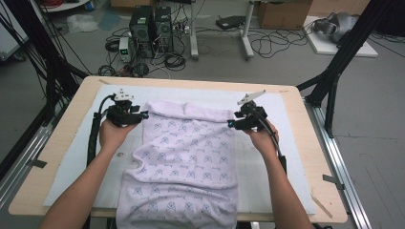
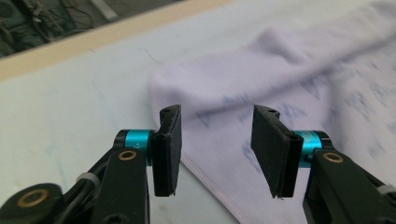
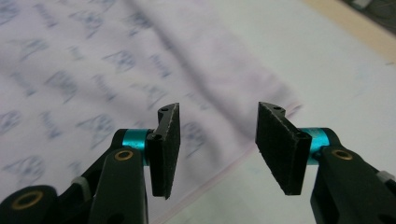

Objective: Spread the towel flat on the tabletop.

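Observation:
A pale lilac cloth (image 1: 184,157) with a blue print lies along the middle of the white mat (image 1: 76,157), its far end folded over and its near end hanging off the table's front edge. My left gripper (image 1: 142,115) hovers at the cloth's far left corner (image 2: 187,88), jaws apart with nothing between the pads (image 2: 168,149). My right gripper (image 1: 231,124) hovers at the cloth's far right edge (image 3: 261,116), also open and holding nothing. Both are above the fabric, not touching it.
The mat covers a light wooden table (image 1: 310,143). Black frame posts (image 1: 334,81) stand at both far corners. On the floor beyond are computer towers (image 1: 152,26), cables and a cardboard box (image 1: 284,14).

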`<state>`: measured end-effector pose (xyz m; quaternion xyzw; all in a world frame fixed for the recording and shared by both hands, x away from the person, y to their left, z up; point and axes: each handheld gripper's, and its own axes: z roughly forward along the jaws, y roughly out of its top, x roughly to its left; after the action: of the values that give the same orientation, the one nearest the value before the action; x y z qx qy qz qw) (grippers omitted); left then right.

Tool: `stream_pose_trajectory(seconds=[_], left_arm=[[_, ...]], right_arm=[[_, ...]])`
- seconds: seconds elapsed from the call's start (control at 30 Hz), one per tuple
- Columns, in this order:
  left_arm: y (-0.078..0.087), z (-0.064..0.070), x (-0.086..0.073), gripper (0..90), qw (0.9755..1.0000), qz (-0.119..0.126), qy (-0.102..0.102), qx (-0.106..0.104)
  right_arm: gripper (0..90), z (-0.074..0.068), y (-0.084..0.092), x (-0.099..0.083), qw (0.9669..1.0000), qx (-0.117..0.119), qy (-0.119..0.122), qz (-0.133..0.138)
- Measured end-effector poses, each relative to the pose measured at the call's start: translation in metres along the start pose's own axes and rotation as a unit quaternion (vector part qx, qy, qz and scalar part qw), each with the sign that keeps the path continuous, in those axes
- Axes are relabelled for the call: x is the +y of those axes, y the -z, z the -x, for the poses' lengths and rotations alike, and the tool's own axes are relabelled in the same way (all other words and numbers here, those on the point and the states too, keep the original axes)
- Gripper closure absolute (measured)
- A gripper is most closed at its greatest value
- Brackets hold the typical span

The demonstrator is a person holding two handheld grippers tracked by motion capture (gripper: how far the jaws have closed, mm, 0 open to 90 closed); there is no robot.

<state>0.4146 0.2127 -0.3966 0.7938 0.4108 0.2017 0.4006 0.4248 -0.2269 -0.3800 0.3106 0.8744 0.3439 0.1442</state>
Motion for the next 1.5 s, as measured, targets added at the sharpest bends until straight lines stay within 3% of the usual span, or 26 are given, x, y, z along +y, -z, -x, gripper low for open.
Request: stream_pose_trajectory(seconds=[0.07,0.27,0.33,0.47,0.57,0.63,0.67,0.7,0.77,0.87,0.9,0.97,1.07,1.1,1.17,1.23,1.27,1.33,1.43,1.5], left_arm=[[0.003,0.006,-0.012,53.3,0.9998,-0.002,-0.010,-0.017],[0.018,0.024,-0.044,53.2,0.9962,-0.014,-0.039,-0.076],[0.019,0.026,-0.051,56.4,0.9953,-0.026,-0.038,-0.085],[0.009,0.025,-0.058,62.9,0.9936,-0.068,-0.039,-0.082],[0.006,0.025,-0.061,72.2,0.9941,-0.055,-0.039,-0.085],[0.006,0.024,-0.061,84.1,0.9928,-0.055,-0.042,-0.098],[0.006,0.024,-0.061,85.4,0.9926,-0.054,-0.045,-0.099],[0.006,0.023,-0.060,86.1,0.9929,-0.052,-0.047,-0.096],[0.011,0.019,-0.058,86.6,0.9967,-0.030,-0.042,-0.063],[0.022,0.006,-0.054,85.8,0.9993,0.018,-0.006,-0.032],[0.023,0.003,-0.053,83.0,0.9992,0.019,-0.001,-0.034],[0.019,0.001,-0.053,70.7,0.9984,-0.003,0.011,-0.055],[0.008,0.005,-0.056,64.3,0.9978,-0.041,0.000,-0.051],[0.003,0.007,-0.057,66.6,0.9976,-0.050,-0.011,-0.048],[-0.001,0.011,-0.056,83.4,0.9976,-0.045,-0.032,-0.043],[-0.003,0.012,-0.053,86.5,0.9980,-0.041,-0.044,-0.020],[-0.004,0.011,-0.051,86.7,0.9982,-0.038,-0.045,-0.012],[-0.003,0.006,-0.045,86.8,0.9989,-0.020,-0.040,0.017],[-0.004,0.000,-0.036,85.9,0.9985,-0.003,-0.031,0.045],[-0.005,-0.001,-0.030,76.9,0.9980,-0.002,-0.027,0.057]], right_arm=[[49.8,-0.012,0.000,-0.011,0.9999,0.010,0.011,-0.006],[51.0,-0.049,-0.001,-0.041,0.9965,0.075,0.037,-0.007],[49.6,-0.059,-0.002,-0.045,0.9939,0.094,0.049,-0.029],[47.7,-0.070,-0.005,-0.044,0.9917,0.088,0.077,-0.054],[46.6,-0.070,-0.010,-0.044,0.9914,0.087,0.075,-0.062],[46.4,-0.067,-0.015,-0.046,0.9909,0.091,0.070,-0.071],[46.4,-0.067,-0.016,-0.047,0.9909,0.091,0.065,-0.075],[46.5,-0.065,-0.018,-0.048,0.9908,0.091,0.065,-0.076],[46.5,-0.062,-0.018,-0.048,0.9916,0.094,0.054,-0.070],[46.6,-0.057,-0.015,-0.050,0.9926,0.089,0.048,-0.068],[47.3,-0.057,-0.014,-0.050,0.9928,0.089,0.044,-0.067],[47.6,-0.055,-0.013,-0.051,0.9934,0.082,0.042,-0.068],[50.8,-0.051,-0.017,-0.051,0.9944,0.076,0.036,-0.064],[52.8,-0.050,-0.019,-0.050,0.9945,0.075,0.037,-0.063],[67.6,-0.049,-0.019,-0.049,0.9951,0.069,0.039,-0.059],[83.4,-0.049,-0.021,-0.047,0.9948,0.066,0.051,-0.058],[85.6,-0.049,-0.021,-0.045,0.9950,0.055,0.057,-0.061],[87.1,-0.044,-0.022,-0.041,0.9969,0.029,0.054,-0.050],[87.2,-0.030,-0.023,-0.038,0.9993,-0.001,0.022,-0.029],[82.7,-0.024,-0.024,-0.038,0.9997,-0.009,0.007,-0.019]])
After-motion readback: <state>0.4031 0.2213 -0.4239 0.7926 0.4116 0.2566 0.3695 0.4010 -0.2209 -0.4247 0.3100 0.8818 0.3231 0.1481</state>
